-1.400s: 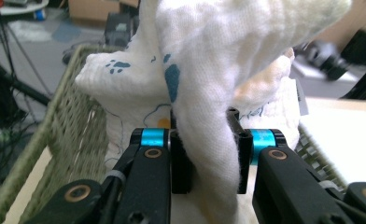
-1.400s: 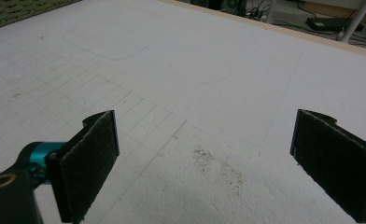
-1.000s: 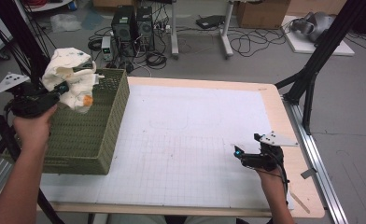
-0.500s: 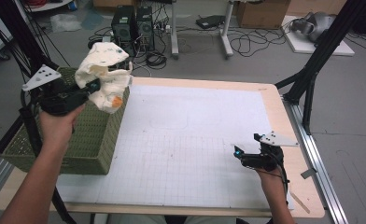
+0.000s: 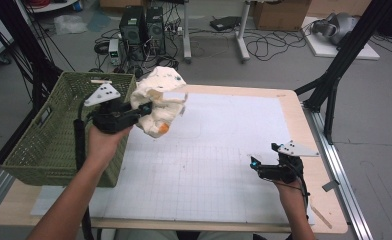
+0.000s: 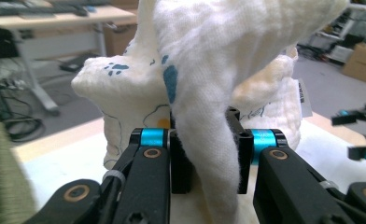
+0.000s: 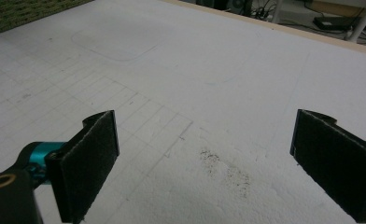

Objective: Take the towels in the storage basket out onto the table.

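Observation:
My left gripper is shut on a crumpled white cloth with blue and orange prints, held in the air over the left edge of the white gridded mat. In the left gripper view a fold of the cloth is pinched between the two black jaws of that gripper. My right gripper rests low over the mat's right side, near the front. Its jaws stand wide apart with nothing between them, and bare mat shows past this gripper.
A green woven basket stands at the table's left edge, just left of the cloth. The wooden table rim borders the mat. Black stand legs, cables and computer towers lie on the floor behind.
My left hand has carried the cloth rightward, from above the basket to over the mat's left edge. The right gripper has stayed put.

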`<state>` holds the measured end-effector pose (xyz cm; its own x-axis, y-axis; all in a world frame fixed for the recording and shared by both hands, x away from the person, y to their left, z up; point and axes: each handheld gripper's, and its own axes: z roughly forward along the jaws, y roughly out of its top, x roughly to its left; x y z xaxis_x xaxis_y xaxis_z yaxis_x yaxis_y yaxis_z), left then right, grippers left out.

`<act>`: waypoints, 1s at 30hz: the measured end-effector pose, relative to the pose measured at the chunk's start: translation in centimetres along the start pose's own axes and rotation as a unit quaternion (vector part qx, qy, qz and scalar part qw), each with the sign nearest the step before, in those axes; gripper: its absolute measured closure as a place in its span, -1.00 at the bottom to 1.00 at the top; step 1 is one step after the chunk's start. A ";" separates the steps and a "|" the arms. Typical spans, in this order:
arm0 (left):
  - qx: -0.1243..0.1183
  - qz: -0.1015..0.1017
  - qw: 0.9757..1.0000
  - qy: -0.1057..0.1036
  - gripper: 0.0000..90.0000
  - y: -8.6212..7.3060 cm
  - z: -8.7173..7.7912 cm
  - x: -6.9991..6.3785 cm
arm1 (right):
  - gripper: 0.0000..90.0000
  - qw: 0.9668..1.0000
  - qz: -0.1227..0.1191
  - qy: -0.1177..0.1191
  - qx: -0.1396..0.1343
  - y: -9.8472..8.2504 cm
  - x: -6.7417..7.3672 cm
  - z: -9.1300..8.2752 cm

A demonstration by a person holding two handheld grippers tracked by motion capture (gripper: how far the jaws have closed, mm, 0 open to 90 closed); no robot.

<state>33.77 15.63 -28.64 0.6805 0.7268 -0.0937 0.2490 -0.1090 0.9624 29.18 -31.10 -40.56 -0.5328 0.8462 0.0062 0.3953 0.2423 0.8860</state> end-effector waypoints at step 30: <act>0.157 0.013 0.986 -0.054 0.50 -9.5 12.0 -5.3 | -0.84 1.000 -0.008 0.004 0.012 -0.1 0.2 0.4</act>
<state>36.04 4.68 -40.29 0.7548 0.6461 -0.1132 0.4198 -0.3432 0.8403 29.35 -30.78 -40.85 -0.5453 0.8382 -0.0048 0.4041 0.2678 0.8746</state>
